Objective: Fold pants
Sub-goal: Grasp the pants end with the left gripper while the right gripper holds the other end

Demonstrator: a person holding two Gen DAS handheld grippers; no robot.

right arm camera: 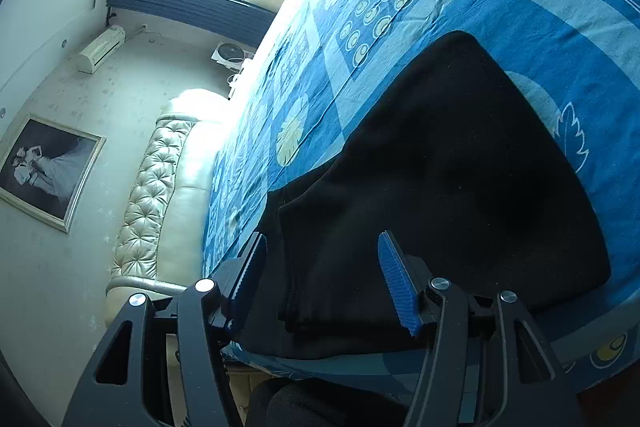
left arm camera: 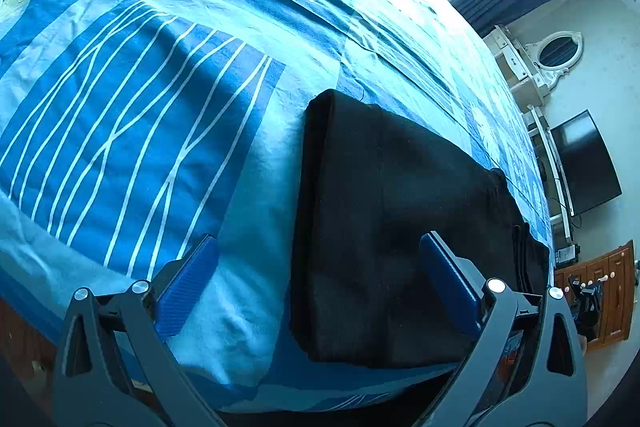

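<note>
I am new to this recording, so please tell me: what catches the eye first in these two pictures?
The black pants, folded into a flat stack, lie dark on the bright blue patterned bedsheet near the bed's edge. Both the left gripper and the right gripper hang open above them, holding nothing.

The left gripper (left arm camera: pixel 320 283) and right gripper (right arm camera: pixel 322 279) share dark grey triangular linkage arms with cut-out slots, round silver rivets, and ribbed blue pads lining their fingers (right arm camera: pixel 396 287).
</note>
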